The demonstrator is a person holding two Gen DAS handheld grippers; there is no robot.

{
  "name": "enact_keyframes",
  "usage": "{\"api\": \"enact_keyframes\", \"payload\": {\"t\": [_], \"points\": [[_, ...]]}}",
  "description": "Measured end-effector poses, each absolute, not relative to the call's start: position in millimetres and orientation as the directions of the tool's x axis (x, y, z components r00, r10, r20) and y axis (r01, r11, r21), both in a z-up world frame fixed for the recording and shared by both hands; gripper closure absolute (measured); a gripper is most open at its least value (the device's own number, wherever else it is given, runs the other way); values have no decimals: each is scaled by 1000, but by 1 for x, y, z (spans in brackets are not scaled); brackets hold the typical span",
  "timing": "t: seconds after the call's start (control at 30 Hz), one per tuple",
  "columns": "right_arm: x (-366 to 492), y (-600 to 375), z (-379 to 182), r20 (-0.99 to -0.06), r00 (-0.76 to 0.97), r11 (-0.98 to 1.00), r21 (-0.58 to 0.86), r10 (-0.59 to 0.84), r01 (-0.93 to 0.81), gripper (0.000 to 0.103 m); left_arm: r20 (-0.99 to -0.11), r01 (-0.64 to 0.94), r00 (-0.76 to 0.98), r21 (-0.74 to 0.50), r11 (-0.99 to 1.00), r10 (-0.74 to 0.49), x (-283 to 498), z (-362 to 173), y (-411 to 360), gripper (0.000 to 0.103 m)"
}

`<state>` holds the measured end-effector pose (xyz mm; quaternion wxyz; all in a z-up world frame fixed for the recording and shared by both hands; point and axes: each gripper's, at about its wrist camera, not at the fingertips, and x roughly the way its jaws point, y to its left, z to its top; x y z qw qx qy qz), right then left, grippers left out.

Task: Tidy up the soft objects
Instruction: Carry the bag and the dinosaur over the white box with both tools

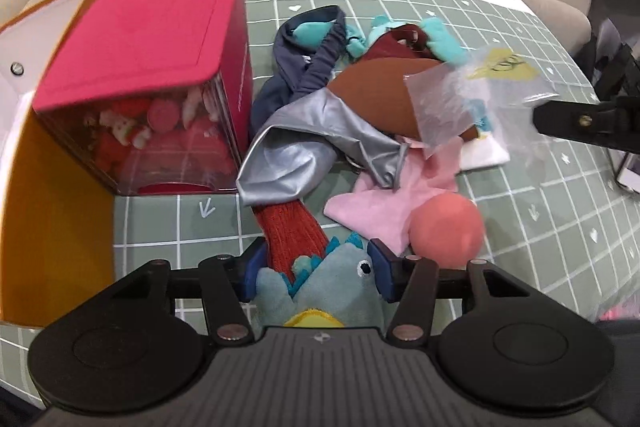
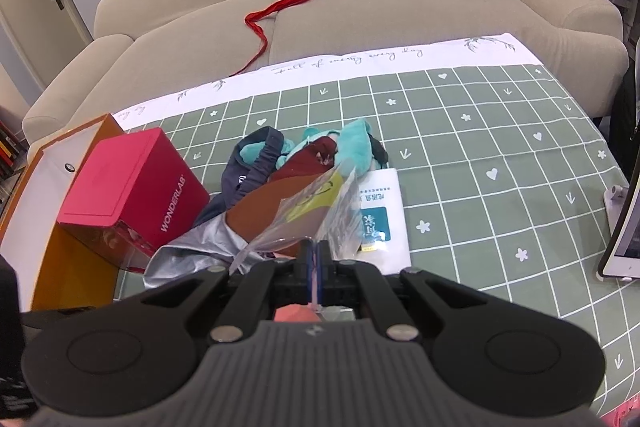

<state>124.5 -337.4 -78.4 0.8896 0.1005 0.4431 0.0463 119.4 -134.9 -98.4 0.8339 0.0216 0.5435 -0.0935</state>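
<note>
Left gripper (image 1: 316, 267) clamps a plush fish (image 1: 320, 287); right gripper (image 2: 316, 259) pinches a plastic bag (image 2: 316, 211); most of the pile (image 1: 320, 123) remains unsorted beside the orange box (image 1: 52, 211)

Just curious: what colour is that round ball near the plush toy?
Salmon pink ball, seen best in the left wrist view.

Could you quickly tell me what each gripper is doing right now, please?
Left gripper: closed on the blue plush toy.
Right gripper: closed on the clear plastic bag.
</note>
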Motion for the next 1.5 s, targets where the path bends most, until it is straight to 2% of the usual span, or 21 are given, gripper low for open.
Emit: {"api": "enact_keyframes", "payload": {"t": [0.17, 0.33, 0.47, 0.77, 1.1, 1.23, 1.37, 1.5], "points": [[117, -337, -54, -742, 647, 973, 232, 175, 3, 103, -882, 200, 439, -90, 976, -171, 114, -59, -129, 41], [110, -330, -23, -705, 685, 969, 247, 185, -7, 103, -843, 203, 479, -165, 965, -245, 117, -11, -115, 41], [104, -317, -3, -682, 706, 970, 243, 191, -27, 103, -822, 247, 503, -159, 956, -266, 121, 18, -108, 41], [97, -275, 34, -643, 722, 960, 257, 254, -108, 103, -770, 196, 590, -157, 968, -244, 122, 58, -53, 41], [107, -208, 54, -607, 661, 893, 372, 441, -254, 103, -756, 29, 638, -169, 985, -148, 113, 64, 50, 41], [113, -160, 51, -631, 605, 874, 353, 486, -335, 103, -775, -25, 622, -159, 987, -109, 116, 51, 85, 41], [122, -115, 37, -679, 509, 846, 379, 530, -375, 103, -796, 21, 597, -110, 994, -101, 118, 36, 105, 40], [129, -80, 20, -726, 449, 841, 346, 520, -416, 103, -804, 74, 587, -63, 995, -95, 119, 21, 121, 40]]}}
